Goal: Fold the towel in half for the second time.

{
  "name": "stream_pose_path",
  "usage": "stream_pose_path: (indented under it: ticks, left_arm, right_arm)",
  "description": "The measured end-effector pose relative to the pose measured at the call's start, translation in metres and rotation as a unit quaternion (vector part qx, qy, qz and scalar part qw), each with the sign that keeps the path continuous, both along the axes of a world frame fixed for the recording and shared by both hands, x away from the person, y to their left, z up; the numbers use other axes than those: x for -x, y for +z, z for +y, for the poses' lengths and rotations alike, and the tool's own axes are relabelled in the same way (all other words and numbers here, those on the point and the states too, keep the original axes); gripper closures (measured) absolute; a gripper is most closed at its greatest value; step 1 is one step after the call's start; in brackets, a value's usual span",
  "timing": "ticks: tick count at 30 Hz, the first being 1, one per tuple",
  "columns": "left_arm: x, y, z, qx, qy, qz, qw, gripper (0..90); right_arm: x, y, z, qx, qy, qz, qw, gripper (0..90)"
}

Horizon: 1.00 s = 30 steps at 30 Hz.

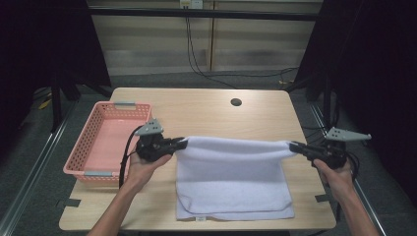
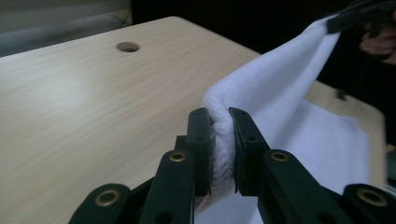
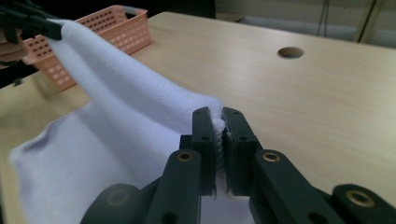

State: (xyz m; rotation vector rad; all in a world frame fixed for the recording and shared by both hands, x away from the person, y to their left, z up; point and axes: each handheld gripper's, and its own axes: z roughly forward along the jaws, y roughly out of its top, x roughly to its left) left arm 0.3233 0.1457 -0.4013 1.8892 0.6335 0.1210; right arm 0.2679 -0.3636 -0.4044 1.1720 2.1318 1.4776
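A white towel (image 1: 231, 177) lies on the wooden table (image 1: 206, 113), its far edge lifted and stretched between both grippers. My left gripper (image 1: 183, 143) pinches the towel's left far corner (image 2: 223, 140) between shut jaws. On the other side my right gripper (image 1: 294, 146) is shut on the right far corner (image 3: 217, 126). The towel's near part rests flat on the table, reaching close to the front edge. In the left gripper view the other gripper (image 2: 359, 18) holds the distant corner at top right.
A pink plastic basket (image 1: 88, 147) stands empty at the table's left side, just left of my left hand. A round cable hole (image 1: 236, 102) sits at the table's far middle. Cables hang behind the table. Bare wood lies beyond the towel.
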Motion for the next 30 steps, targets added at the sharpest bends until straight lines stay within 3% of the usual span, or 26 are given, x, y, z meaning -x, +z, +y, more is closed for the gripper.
stream_pose_path:
  ticks: [1,4,6,8,11,15,16,17,19,22,24,27,28,30]
  left_arm:
    - [0.008,-0.001,0.001,0.005,-0.008,0.005,0.9999,79.6]
    - [0.03,-0.013,0.004,-0.025,-0.024,0.008,0.9994,79.2]
    - [0.041,-0.023,0.007,-0.025,-0.038,0.027,0.9986,79.1]
    - [0.048,-0.032,0.009,-0.038,-0.046,0.036,0.9975,79.0]
    - [0.058,-0.056,0.011,-0.057,-0.053,0.062,0.9951,79.0]
    - [0.072,-0.062,0.011,-0.08,-0.075,0.073,0.9913,78.0]
    - [0.077,-0.063,0.011,-0.076,-0.083,0.082,0.9902,77.3]
    - [0.081,-0.064,0.012,-0.081,-0.088,0.079,0.9896,77.2]
    - [0.089,-0.067,0.013,-0.092,-0.098,0.082,0.9876,76.1]
    - [0.09,-0.061,0.02,-0.072,-0.103,0.082,0.9887,69.5]
    - [0.087,-0.056,0.024,-0.06,-0.098,0.078,0.9903,63.2]
    - [0.075,-0.053,0.025,-0.04,-0.084,0.077,0.9926,60.3]
    - [0.07,-0.054,0.022,-0.052,-0.071,0.07,0.9936,60.1]
    - [0.058,-0.062,0.013,-0.073,-0.059,0.078,0.9925,62.1]
  right_arm:
    - [0.008,-0.002,0.001,0.006,0.003,0.006,1.0,84.6]
    - [0.032,-0.01,0.0,0.007,0.008,0.015,0.9998,84.3]
    - [0.047,-0.019,0.001,0.012,0.012,0.022,0.9996,82.9]
    - [0.057,-0.03,0.002,0.008,0.009,0.035,0.9993,82.9]
    - [0.072,-0.044,0.006,0.032,0.022,0.06,0.9974,82.4]
    - [0.09,-0.06,0.011,0.055,0.037,0.091,0.9936,81.4]
    - [0.093,-0.063,0.012,0.061,0.041,0.099,0.9924,79.7]
    - [0.096,-0.066,0.012,0.071,0.039,0.104,0.9912,77.3]
    - [0.102,-0.068,0.012,0.068,0.047,0.112,0.9903,71.1]
    - [0.106,-0.061,0.01,0.054,0.044,0.102,0.9923,56.9]
    - [0.106,-0.055,0.006,0.043,0.027,0.089,0.9947,54.6]
    - [0.097,-0.054,0.007,0.057,0.008,0.085,0.9947,54.0]
    - [0.092,-0.057,0.009,0.057,0.002,0.087,0.9946,53.1]
    - [0.081,-0.063,0.015,0.077,-0.005,0.098,0.9922,50.2]
